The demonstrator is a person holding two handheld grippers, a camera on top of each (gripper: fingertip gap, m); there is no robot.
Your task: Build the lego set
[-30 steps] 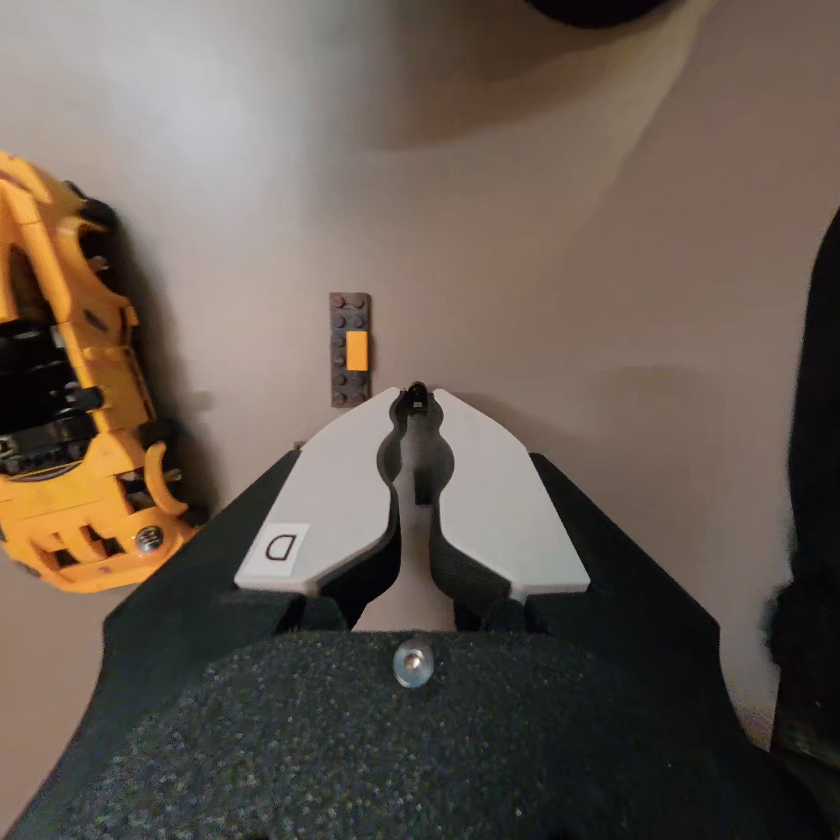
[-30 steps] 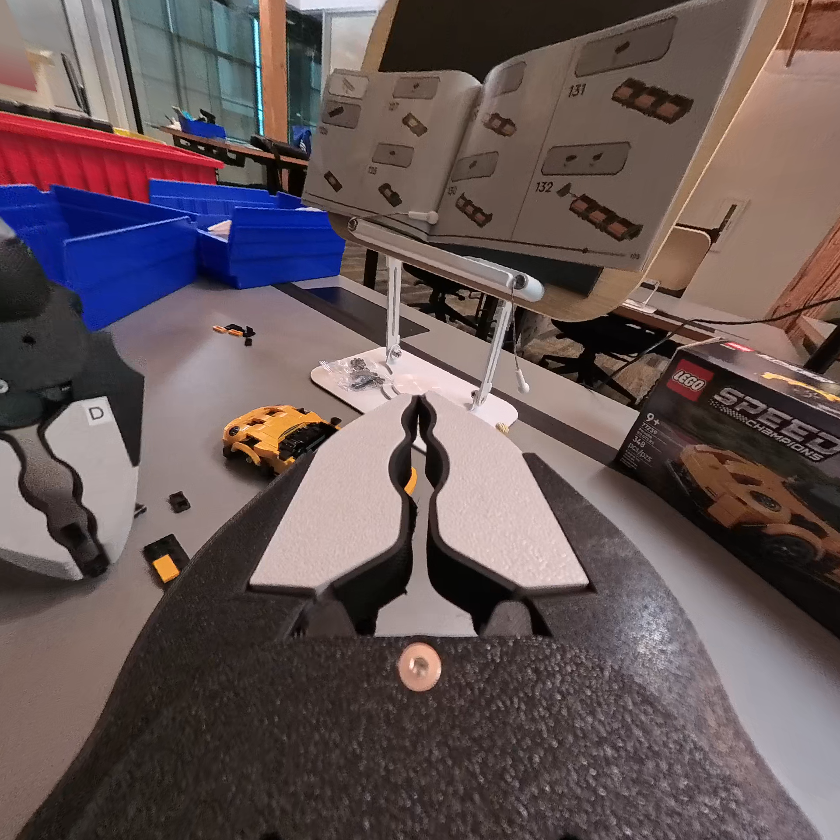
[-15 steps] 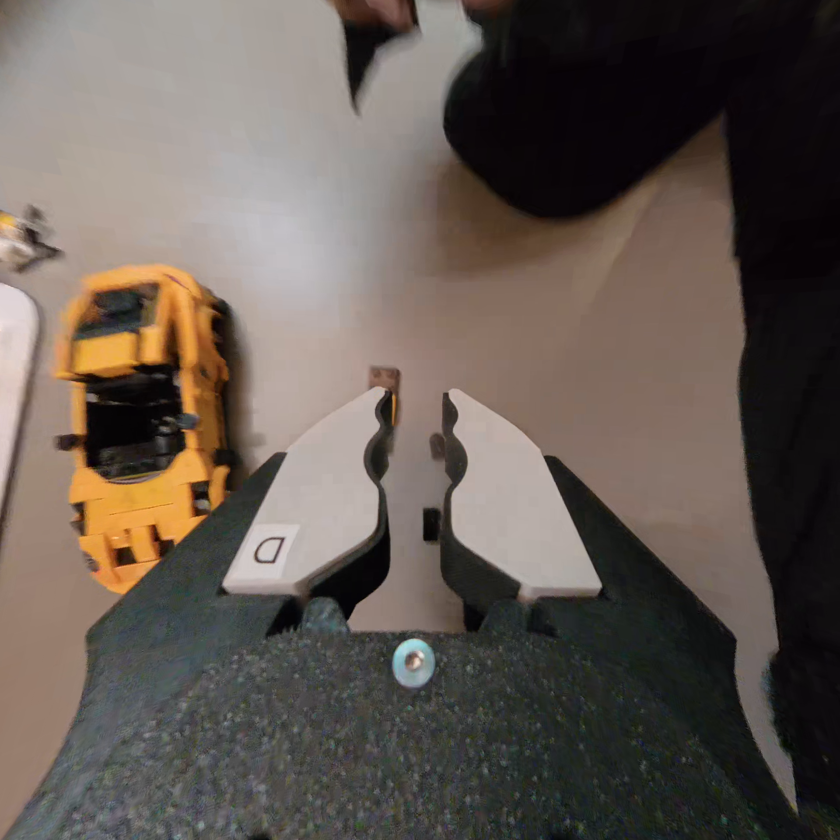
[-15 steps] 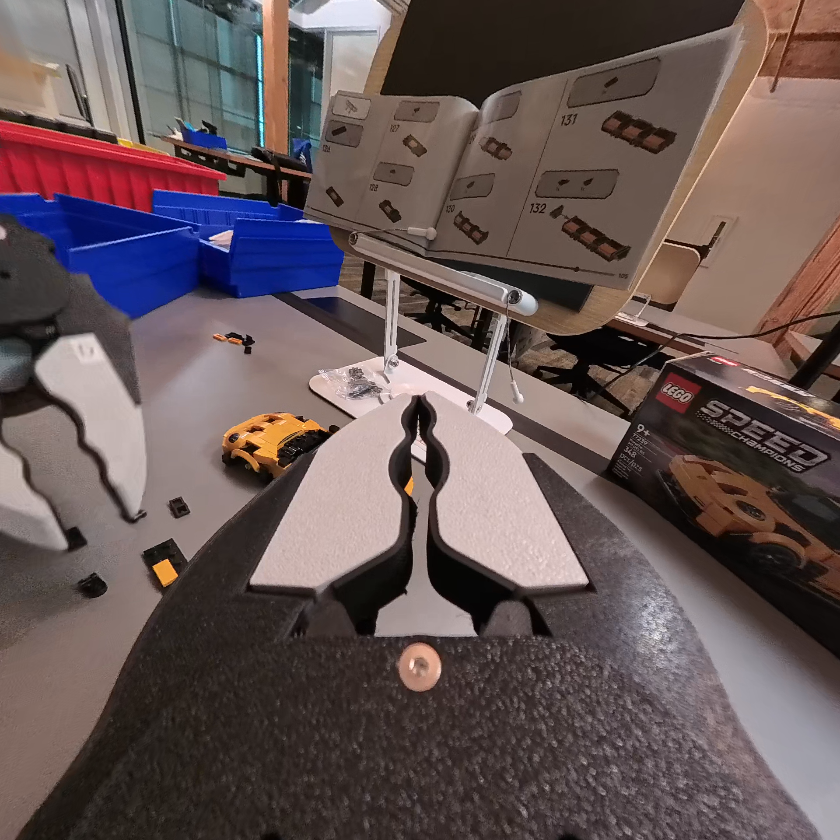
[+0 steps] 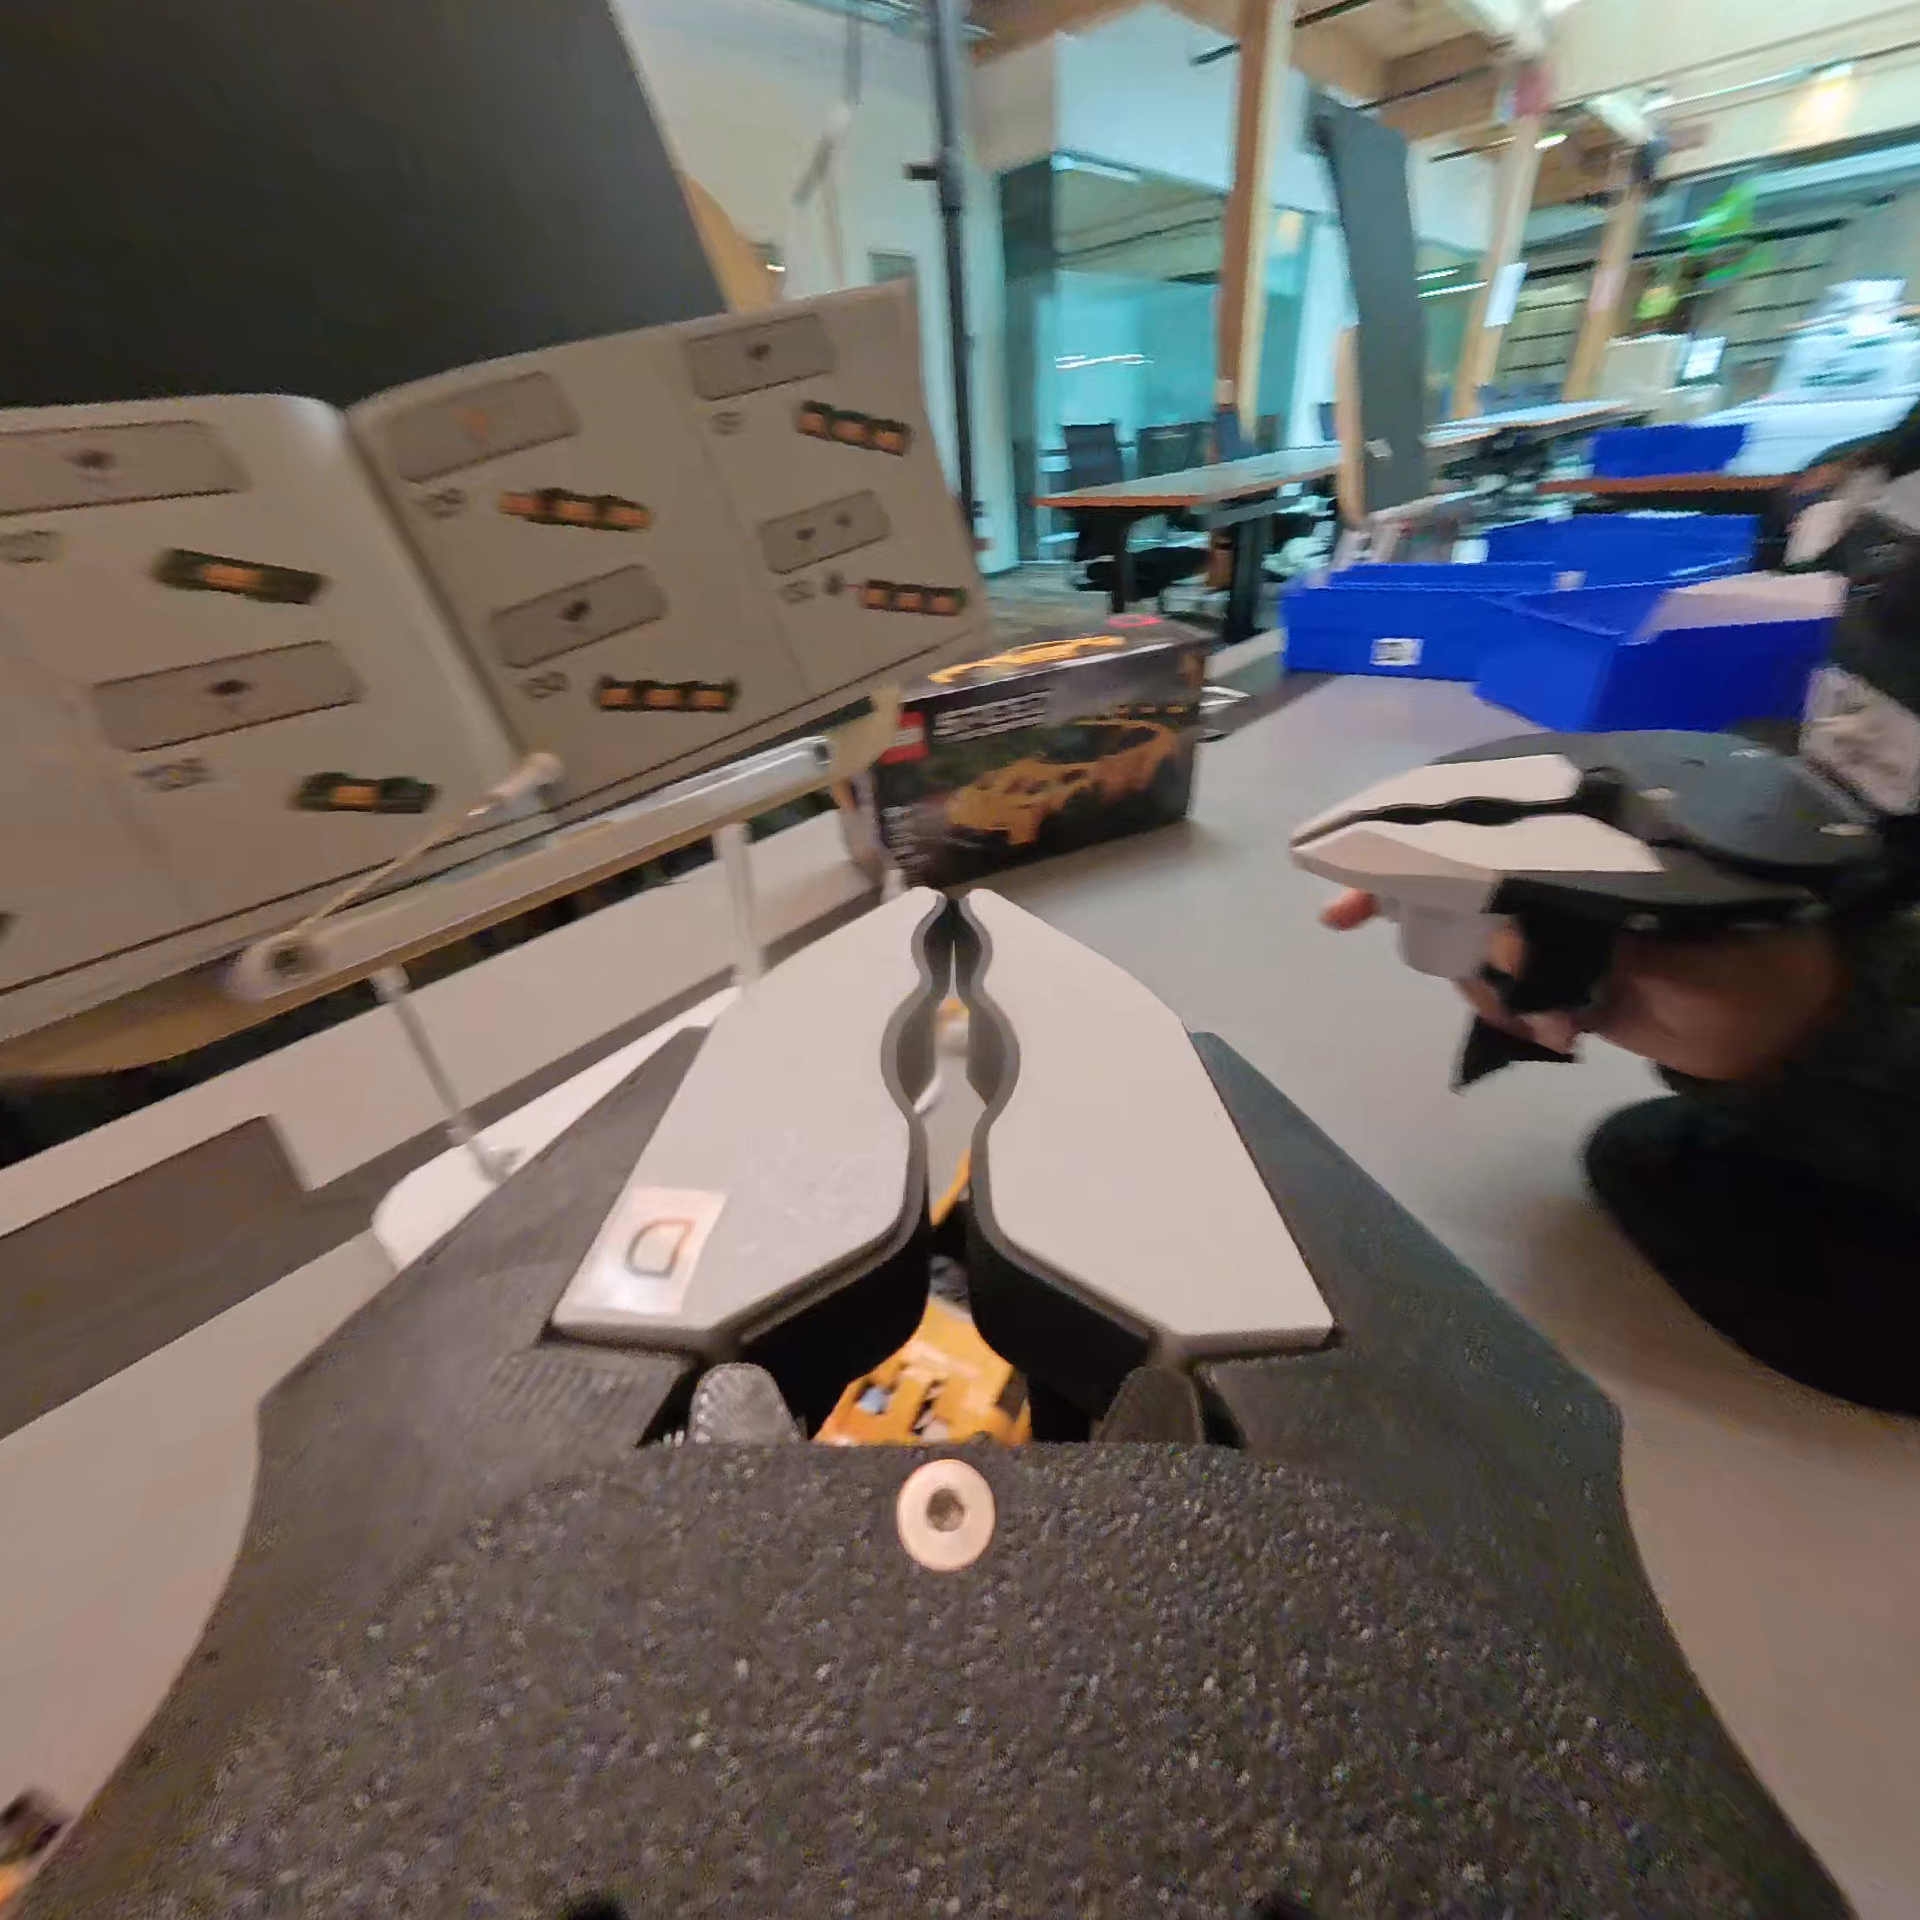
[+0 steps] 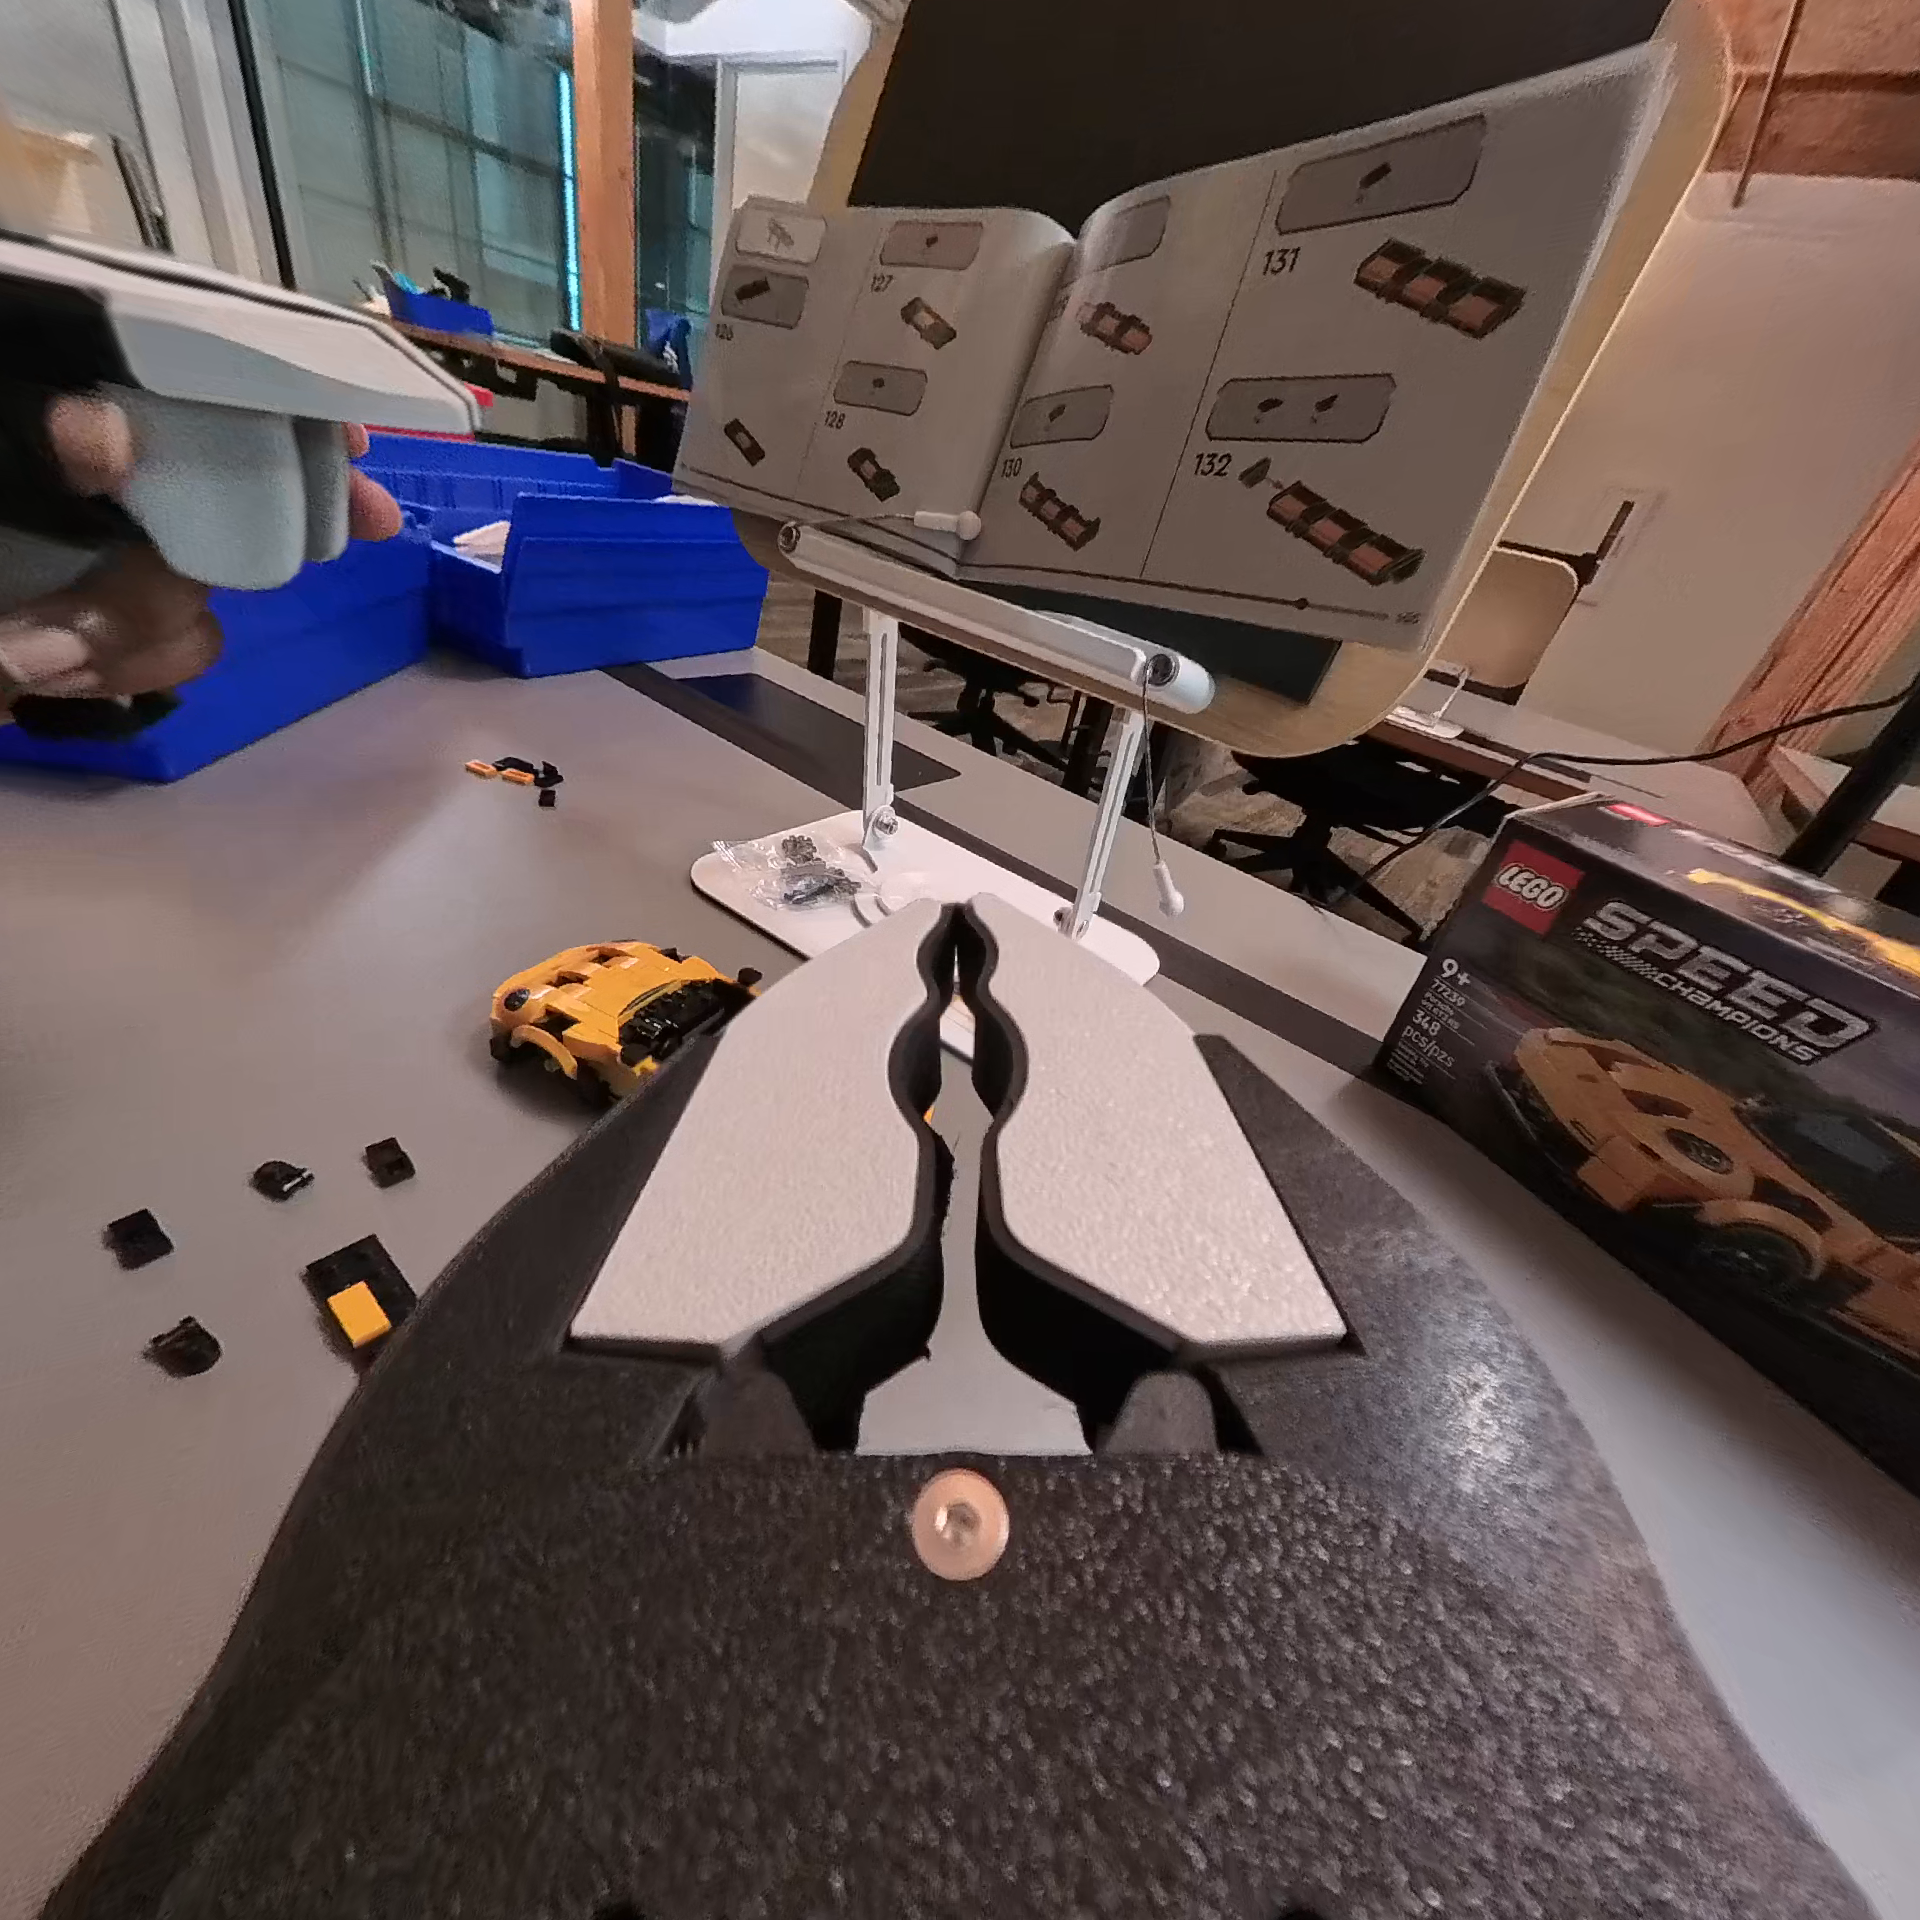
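Yellow and black, the car [image 6: 613,1013] sits mid-worktop, just in front of the white stand [image 6: 831,904] that holds the open manual [image 6: 1091,405]. Your loose bricks lie nearer you, toward the left side: a black plate [image 6: 358,1294] with a yellow tile on it, and four small black pieces [image 6: 281,1179] scattered around it. A second little cluster [image 6: 514,774] lies farther back, near the blue bins [image 6: 582,582].

Your left gripper [image 5: 951,914] is lifted well off the worktop and aimed at the manual, its fingers pressed together at the tips. Nothing shows between them, though you cannot rule out a tiny part. Your right gripper [image 6: 961,920] hangs low over the worktop, fingers likewise closed at the tips. A sliver of yellow shows through the gap behind them, and you cannot tell whether it is held or just lies beyond.

The risk is in the small black pieces. They are light and dark on grey, and a low sweep of either gripper could flick one off the edge or under the box [image 6: 1683,1081]. If you come down with tips closed, you push a brick rather than take it. The left view is blurred, so the manual step reads poorly from there, and picking the wrong piece is likely. The car sits close to the right gripper, so a careless reach could knock it.
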